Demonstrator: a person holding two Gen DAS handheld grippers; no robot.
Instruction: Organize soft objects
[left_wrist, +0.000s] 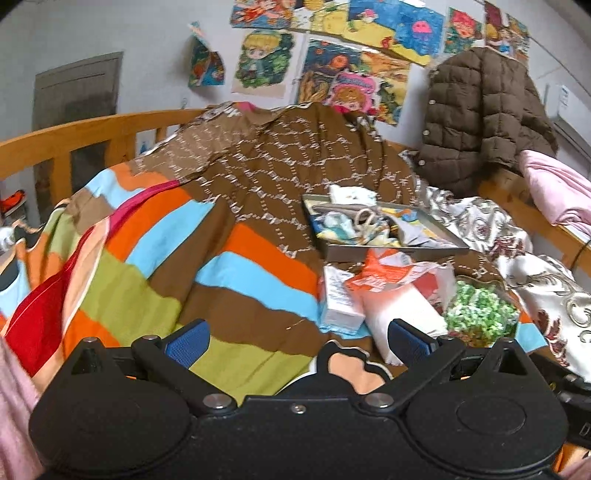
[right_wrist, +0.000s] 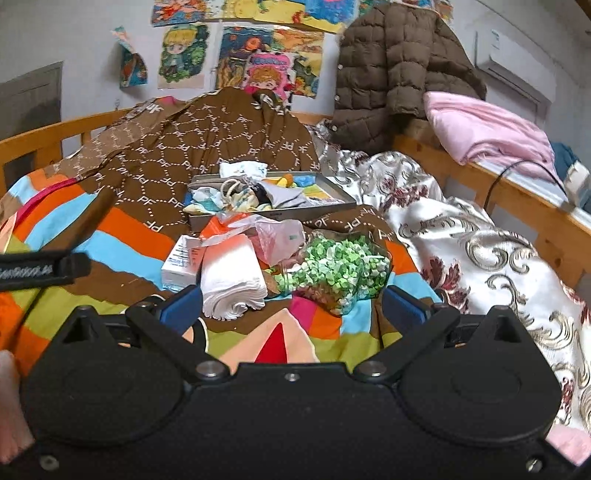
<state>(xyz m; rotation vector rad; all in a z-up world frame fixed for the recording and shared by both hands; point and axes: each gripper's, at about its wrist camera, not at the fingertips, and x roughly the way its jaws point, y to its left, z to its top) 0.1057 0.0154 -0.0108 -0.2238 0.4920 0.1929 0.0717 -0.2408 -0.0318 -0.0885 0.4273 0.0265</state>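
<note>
A grey tray (left_wrist: 439, 221) (right_wrist: 340, 197) of small soft cloth items and socks (left_wrist: 354, 223) (right_wrist: 236, 197) rests on the striped and brown quilt (left_wrist: 236, 266) (right_wrist: 122, 236). In front of it lie a white tissue pack (left_wrist: 402, 317) (right_wrist: 231, 280), a small white box (left_wrist: 338, 299) (right_wrist: 181, 262), an orange-and-white plastic bag (left_wrist: 384, 271) (right_wrist: 229, 229) and a clear bag of green and white bits (left_wrist: 480, 314) (right_wrist: 340, 269). My left gripper (left_wrist: 297, 341) is open, low over the quilt. My right gripper (right_wrist: 291, 308) is open just short of the tissue pack and green bag.
A wooden bed rail (left_wrist: 85, 133) (right_wrist: 498, 192) rings the bed. A brown puffer jacket (left_wrist: 480, 114) (right_wrist: 395, 70) hangs at the back. A pink blanket (left_wrist: 557, 188) (right_wrist: 487, 133) lies on the right rail. A silver floral cover (left_wrist: 535, 273) (right_wrist: 480, 258) spreads on the right.
</note>
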